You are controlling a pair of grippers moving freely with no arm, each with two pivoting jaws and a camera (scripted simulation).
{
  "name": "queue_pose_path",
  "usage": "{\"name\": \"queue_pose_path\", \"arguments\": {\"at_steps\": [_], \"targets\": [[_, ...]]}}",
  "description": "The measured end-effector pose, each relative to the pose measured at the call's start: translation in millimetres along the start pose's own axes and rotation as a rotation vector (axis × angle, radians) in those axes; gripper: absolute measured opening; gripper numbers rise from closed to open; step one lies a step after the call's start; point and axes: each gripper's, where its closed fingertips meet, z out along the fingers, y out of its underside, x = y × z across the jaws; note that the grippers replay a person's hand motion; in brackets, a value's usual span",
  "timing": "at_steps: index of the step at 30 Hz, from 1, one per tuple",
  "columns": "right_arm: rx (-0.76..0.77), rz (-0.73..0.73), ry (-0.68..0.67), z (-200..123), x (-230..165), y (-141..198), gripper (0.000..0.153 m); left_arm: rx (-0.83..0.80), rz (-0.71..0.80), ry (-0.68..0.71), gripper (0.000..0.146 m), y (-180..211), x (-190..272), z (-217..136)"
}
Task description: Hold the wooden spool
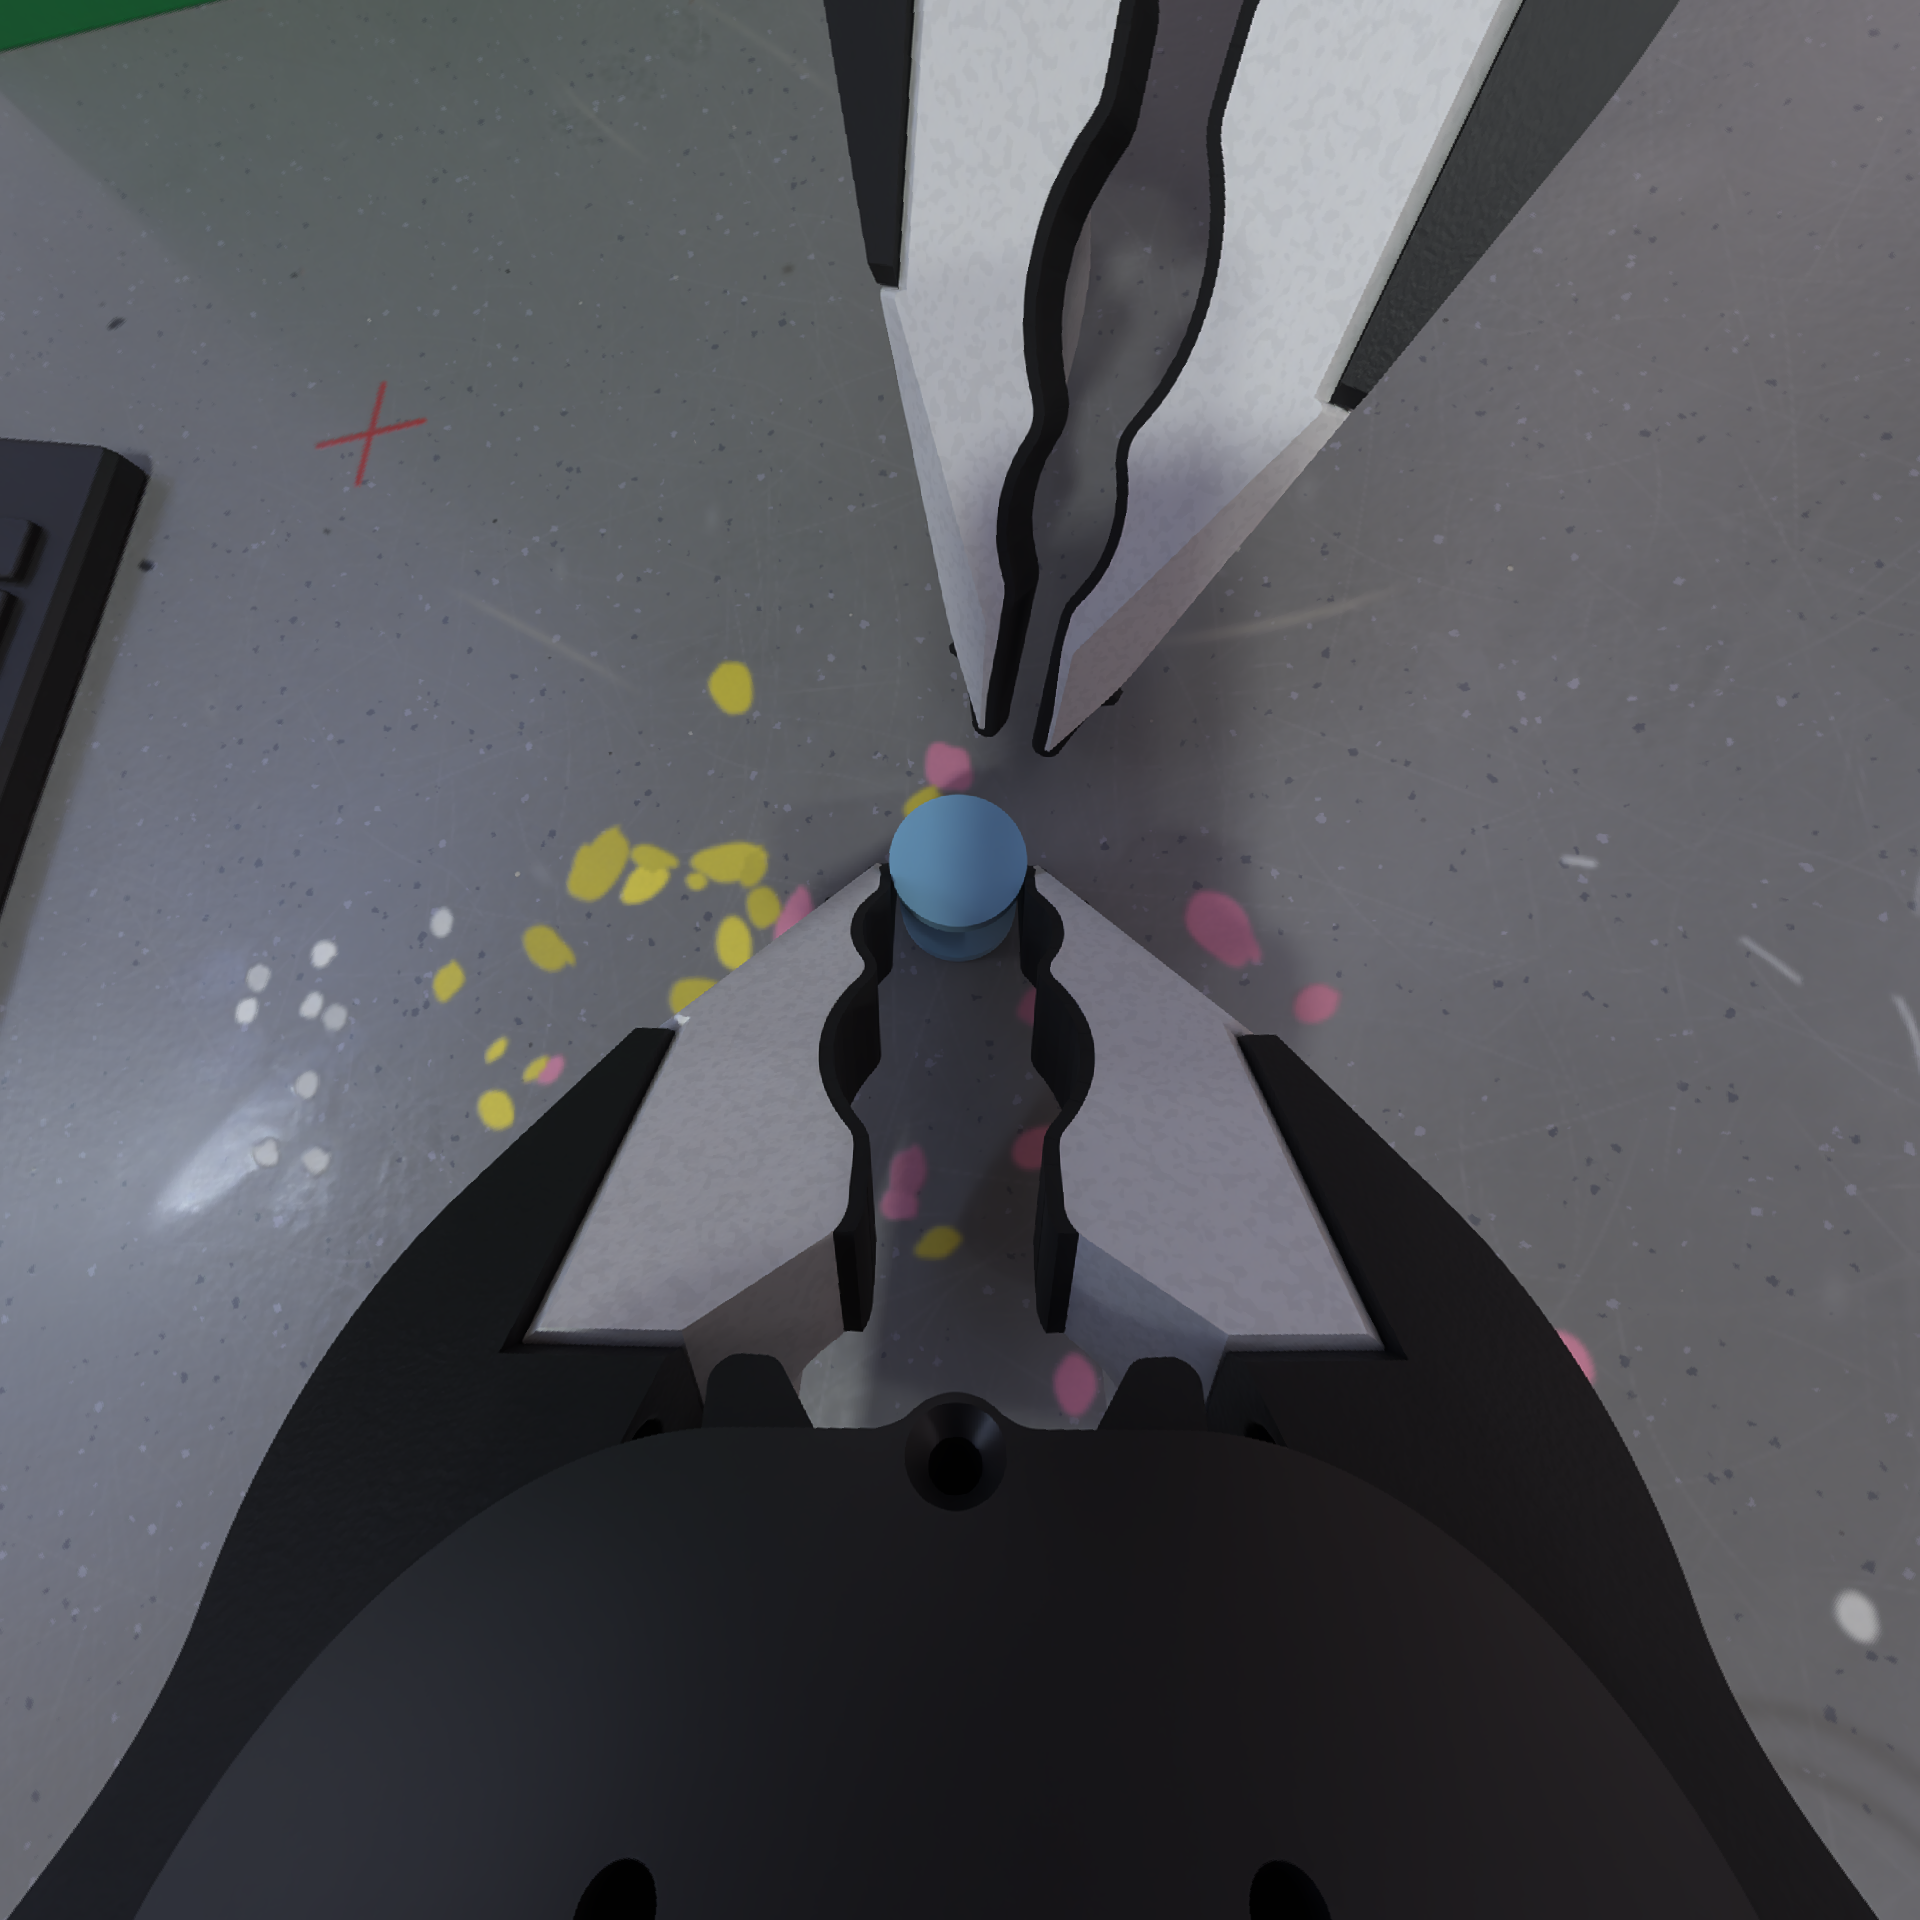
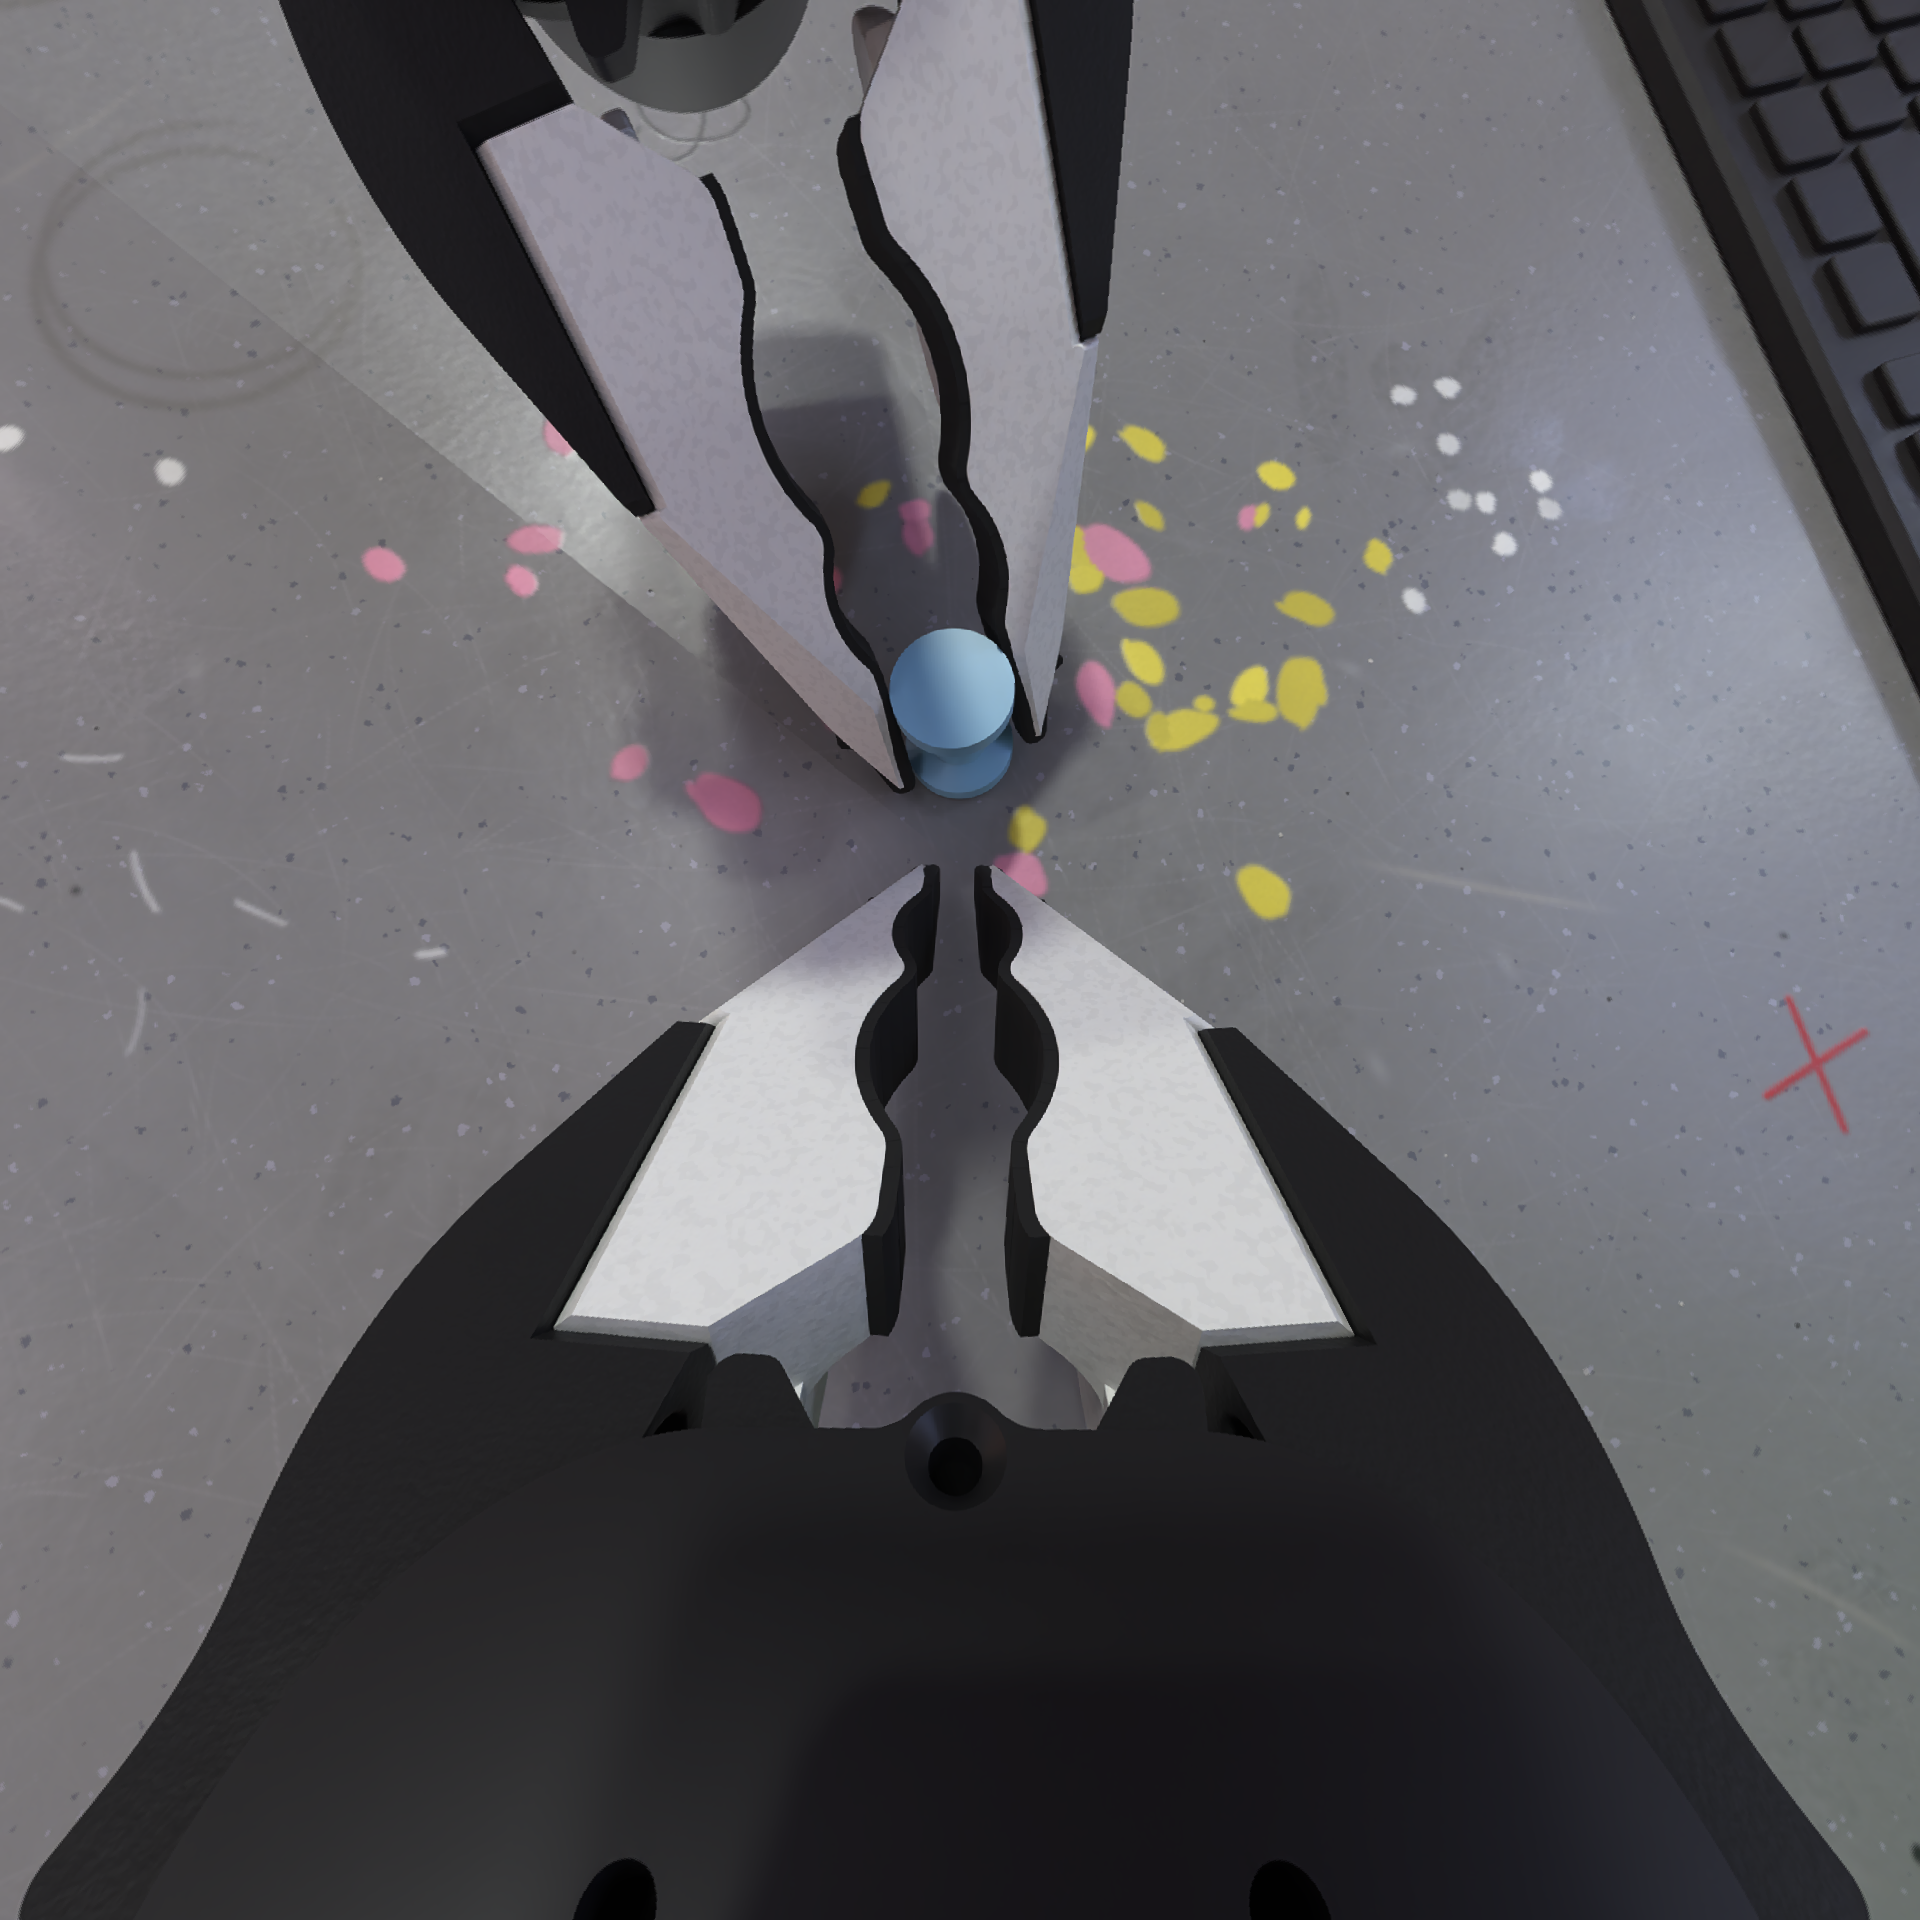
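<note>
The spool (image 1: 956,852) is a small blue one with round flanges and stands upright on the grey speckled table (image 1: 1558,727). My left gripper (image 1: 956,881) is shut on it, one fingertip on each side of its top. The right wrist view shows the same grip on the spool (image 2: 951,691) from the far side, with the left gripper (image 2: 968,758) reaching in from the top. My right gripper (image 2: 956,878) is shut and empty, with only a thin slit between its fingers. Its tips are a short way from the spool and point at it, apart from it. It also shows in the left wrist view (image 1: 1016,738).
A black keyboard (image 2: 1829,208) lies at the table's edge and also shows in the left wrist view (image 1: 52,623). A red cross mark (image 1: 369,431) is on the table. Yellow, pink and white paint flecks (image 1: 727,862) surround the spool. A green strip (image 1: 83,21) is at the far corner.
</note>
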Motion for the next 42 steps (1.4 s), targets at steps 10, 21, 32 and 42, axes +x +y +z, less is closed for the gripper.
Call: {"name": "queue_pose_path", "arguments": {"at_steps": [10, 21, 32, 42], "targets": [[0.012, 0.000, 0.006, -1.4, 0.4, -2.3, 0.006, 0.000, 0.001, 0.000, 0.023, 0.0, -0.1, 0.1], [-0.002, -0.008, 0.011, 0.4, 0.8, -1.1, 0.005, -0.003, 0.003, 0.003, 0.023, -0.1, -0.1, 0.2], [-0.023, -0.025, 0.030, 1.0, 1.3, -0.9, 0.004, -0.005, -0.007, -0.001, 0.023, -0.2, -1.1, 0.6], [-0.071, 0.003, 0.032, 0.8, 1.0, -0.5, 0.003, -0.005, -0.005, -0.003, 0.023, -0.5, -1.4, 0.9]]}}
